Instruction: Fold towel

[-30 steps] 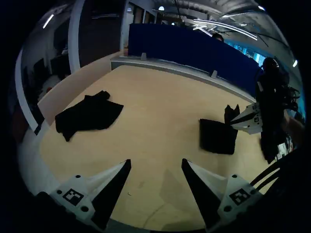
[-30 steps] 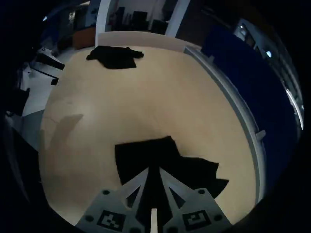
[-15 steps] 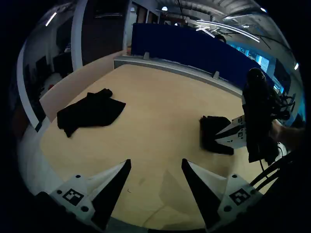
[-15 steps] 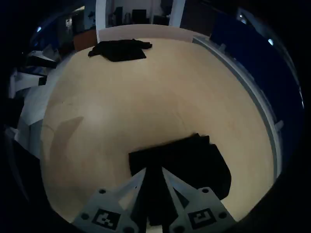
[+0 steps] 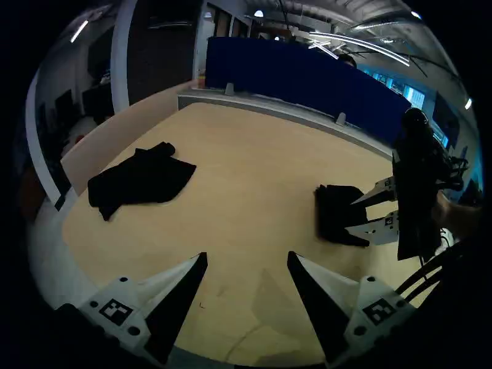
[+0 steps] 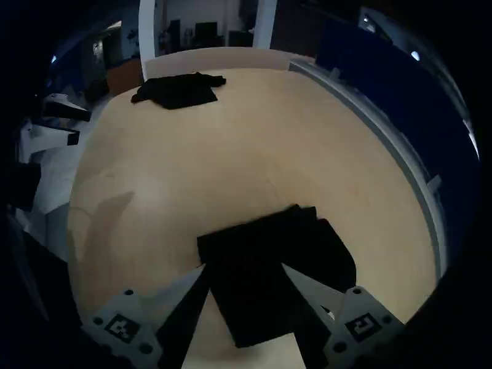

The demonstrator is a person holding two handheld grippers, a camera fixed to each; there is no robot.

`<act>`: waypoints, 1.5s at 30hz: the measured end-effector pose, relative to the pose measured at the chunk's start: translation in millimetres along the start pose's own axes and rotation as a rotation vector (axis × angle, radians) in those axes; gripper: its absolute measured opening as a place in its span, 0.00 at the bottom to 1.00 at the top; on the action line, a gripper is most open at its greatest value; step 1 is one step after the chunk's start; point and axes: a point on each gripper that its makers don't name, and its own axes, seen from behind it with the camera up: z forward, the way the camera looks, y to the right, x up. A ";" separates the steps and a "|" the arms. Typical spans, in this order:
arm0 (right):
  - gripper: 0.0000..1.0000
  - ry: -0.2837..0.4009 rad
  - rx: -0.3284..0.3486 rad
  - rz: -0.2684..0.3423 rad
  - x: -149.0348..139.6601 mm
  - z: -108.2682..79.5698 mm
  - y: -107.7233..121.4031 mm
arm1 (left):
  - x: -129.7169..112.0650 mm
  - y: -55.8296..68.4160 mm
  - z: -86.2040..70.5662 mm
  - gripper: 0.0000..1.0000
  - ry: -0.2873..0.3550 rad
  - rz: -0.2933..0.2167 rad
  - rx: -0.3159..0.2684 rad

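- A pale wooden bench (image 5: 246,166) stretches across a dim open-plan office, its grain catching the overhead light.
- A crumpled black cloth (image 5: 138,180) lies in a loose heap near the bench's far left corner.
- A dark blue partition (image 5: 295,74) runs along the bench's far side, with a grey ledge (image 5: 277,109) at its foot.
- A white column (image 5: 120,55) rises beyond the bench's left end.
- Strip lights (image 5: 357,40) glow across the ceiling above the partition.
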 end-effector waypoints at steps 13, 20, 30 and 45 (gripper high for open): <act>0.75 -0.036 -0.032 0.077 -42.8 -20.2 2.6 | 0.9 7.7 3.7 0.97 0.002 0.008 -0.012; 0.75 -0.067 -0.051 0.113 -72.2 -31.6 3.7 | 0.7 11.3 3.8 0.97 0.001 0.009 -0.019; 0.67 -0.086 -0.066 0.154 -93.5 -30.0 2.6 | 1.1 15.4 5.0 0.97 -0.001 0.016 -0.025; 0.32 -0.092 -0.060 0.202 -105.5 -27.7 -1.3 | -3.4 15.1 5.1 0.97 -0.008 0.012 -0.024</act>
